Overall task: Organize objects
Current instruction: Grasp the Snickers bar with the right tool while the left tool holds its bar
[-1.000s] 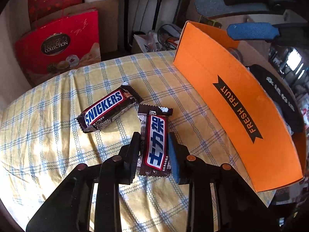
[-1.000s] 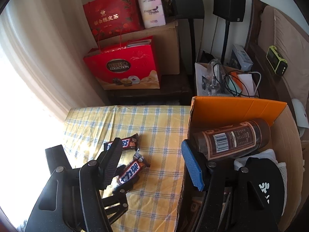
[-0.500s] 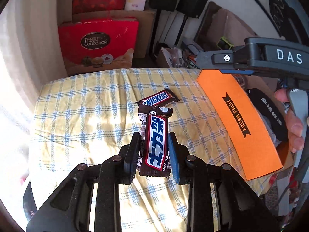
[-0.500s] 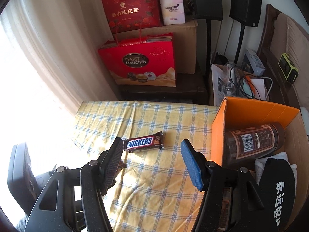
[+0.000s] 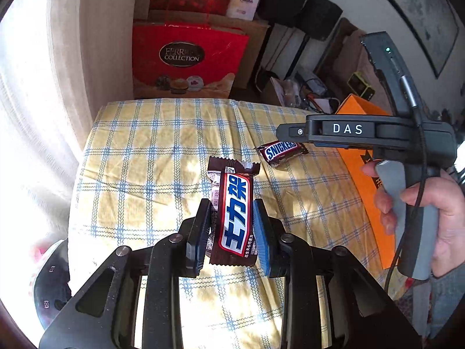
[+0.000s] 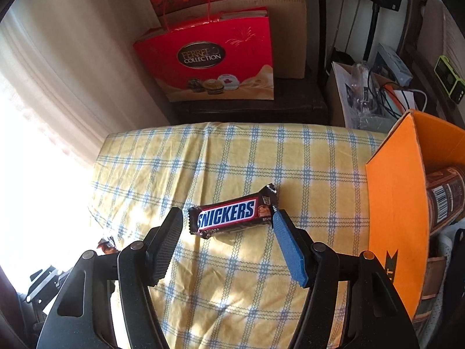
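Since a second ago the right claw (image 6: 226, 229) dropped over the Snickers bar (image 6: 231, 215) mid-tabletop (image 6: 290, 157), jaws opening wide, nothing pinched. Bar's long axis runs straight across the gap, end to end, so it'll need a twist. Left claw (image 5: 232, 229) holds the other candy bar (image 5: 234, 215) aloft.
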The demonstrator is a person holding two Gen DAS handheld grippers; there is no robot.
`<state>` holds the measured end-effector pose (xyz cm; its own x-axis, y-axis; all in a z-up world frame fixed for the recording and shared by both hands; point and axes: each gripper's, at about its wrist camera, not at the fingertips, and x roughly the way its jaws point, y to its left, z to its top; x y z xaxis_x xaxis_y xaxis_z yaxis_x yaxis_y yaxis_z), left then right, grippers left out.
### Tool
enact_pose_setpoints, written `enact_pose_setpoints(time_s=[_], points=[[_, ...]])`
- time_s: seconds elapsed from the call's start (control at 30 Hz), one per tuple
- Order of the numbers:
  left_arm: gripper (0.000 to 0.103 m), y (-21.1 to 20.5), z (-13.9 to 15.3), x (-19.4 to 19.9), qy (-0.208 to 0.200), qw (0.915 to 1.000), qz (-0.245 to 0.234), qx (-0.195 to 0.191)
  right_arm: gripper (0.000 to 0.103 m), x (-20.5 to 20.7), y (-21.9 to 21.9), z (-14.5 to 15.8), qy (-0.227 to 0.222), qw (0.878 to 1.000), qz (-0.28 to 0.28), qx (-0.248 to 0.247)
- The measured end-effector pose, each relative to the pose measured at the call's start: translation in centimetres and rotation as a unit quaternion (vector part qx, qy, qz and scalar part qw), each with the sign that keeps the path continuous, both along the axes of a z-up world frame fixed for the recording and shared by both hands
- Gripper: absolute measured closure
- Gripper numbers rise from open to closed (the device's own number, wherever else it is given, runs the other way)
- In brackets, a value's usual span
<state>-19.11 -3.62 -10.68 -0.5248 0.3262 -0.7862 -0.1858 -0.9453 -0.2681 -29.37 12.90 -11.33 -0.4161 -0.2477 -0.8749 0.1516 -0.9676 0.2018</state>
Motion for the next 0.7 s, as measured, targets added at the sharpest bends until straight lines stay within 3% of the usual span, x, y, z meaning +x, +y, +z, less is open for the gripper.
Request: enact_pose_setpoints(time_s=[0.07,0.4,0.6,0.7], points=[[0.077,-0.2,-0.2,0.0,-0.001,1.0,0.0,0.004,0.022,-0.3,0.0,-0.3,0.006,1.0,0.0,-0.005],[0.077,-0.6,-0.3,0.1,-0.001,1.0,0.001,0.009,0.02,-0.9,-2.1,-2.7,0.001,0.997,0.044,0.056],[0.077,-0.6,-0.3,0.1,-0.001,1.0,0.002,0.004,0.02,-0.6,-3.4,-3.4,0.02,0.99,0.07,0.118],[0.077,-0.7,-0.4,0.2,-0.003,1.0,0.005,0.006,0.025,-0.5,-3.2,-3.6,0.022,0.991,0.064,0.119]])
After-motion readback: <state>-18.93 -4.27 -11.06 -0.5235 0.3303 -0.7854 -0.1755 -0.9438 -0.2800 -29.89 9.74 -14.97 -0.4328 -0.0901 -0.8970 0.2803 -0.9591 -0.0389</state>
